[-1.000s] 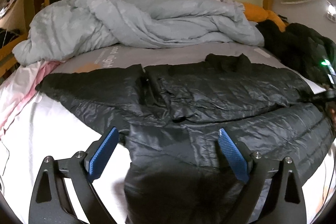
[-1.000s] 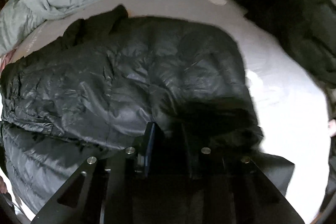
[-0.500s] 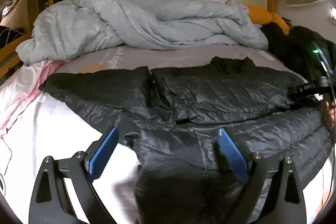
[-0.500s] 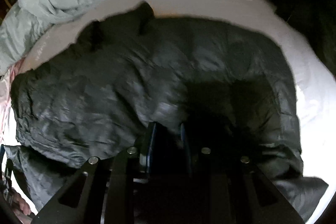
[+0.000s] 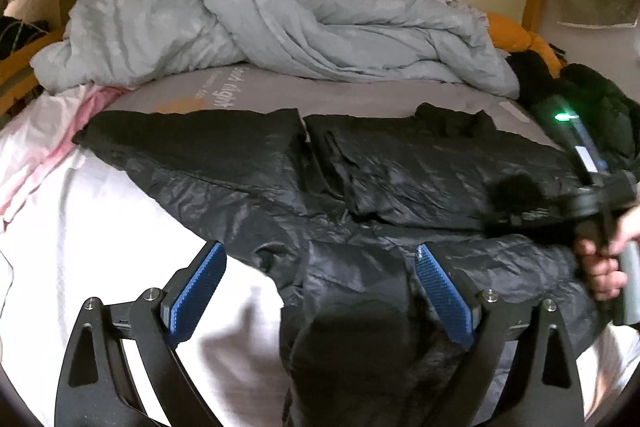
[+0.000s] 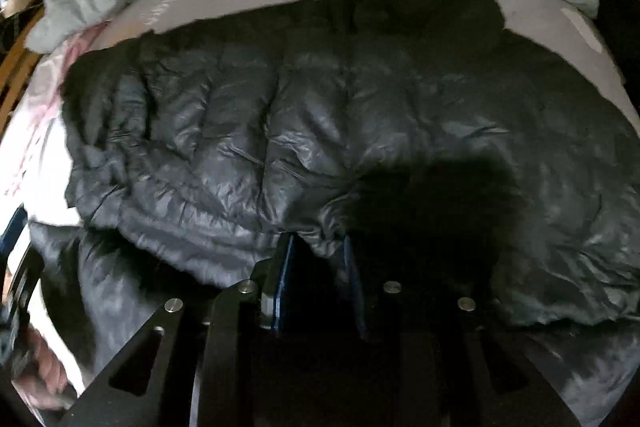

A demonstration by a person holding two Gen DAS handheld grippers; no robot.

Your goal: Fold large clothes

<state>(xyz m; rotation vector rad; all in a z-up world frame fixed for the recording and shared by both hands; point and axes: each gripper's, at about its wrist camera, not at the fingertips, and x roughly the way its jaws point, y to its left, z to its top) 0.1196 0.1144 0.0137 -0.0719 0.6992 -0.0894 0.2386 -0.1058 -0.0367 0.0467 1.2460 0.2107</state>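
**Observer:** Start at the tools. What are the grippers doing?

**Operator:** I'm seeing the right gripper (image 6: 316,263) pinching a fold of the black puffer jacket (image 6: 320,131). Its blue pads are standing close together with the shiny fabric bunched between them. In the left wrist view that same tool (image 5: 516,211) is sitting over the jacket's right end, with a hand (image 5: 604,267) wrapped around its handle. The left gripper (image 5: 316,291) is hanging with its jaws spread wide, the blue pads (image 5: 196,291) well apart and gripping nothing. A dark flap of the jacket is lying between them, but I'm not seeing either pad pressing on it.

**Observer:** And the jacket itself, how is it lying?

**Operator:** It's stretching flat on the bed (image 5: 100,247), its long axis running left to right across both views. The collar (image 5: 452,119) is pointing away from me, toward the rumpled pale blue duvet (image 5: 260,27) heaped just beyond the jacket. One sleeve is reaching out to the jacket's left, ending near a pink cloth (image 5: 52,147).

**Observer:** Anything else around it?

**Operator:** Beyond the jacket's right end I'm seeing another dark garment (image 5: 592,107) piled up, and an orange cloth (image 5: 516,35) peeking out past the duvet. White sheet is showing on the near left of the jacket.
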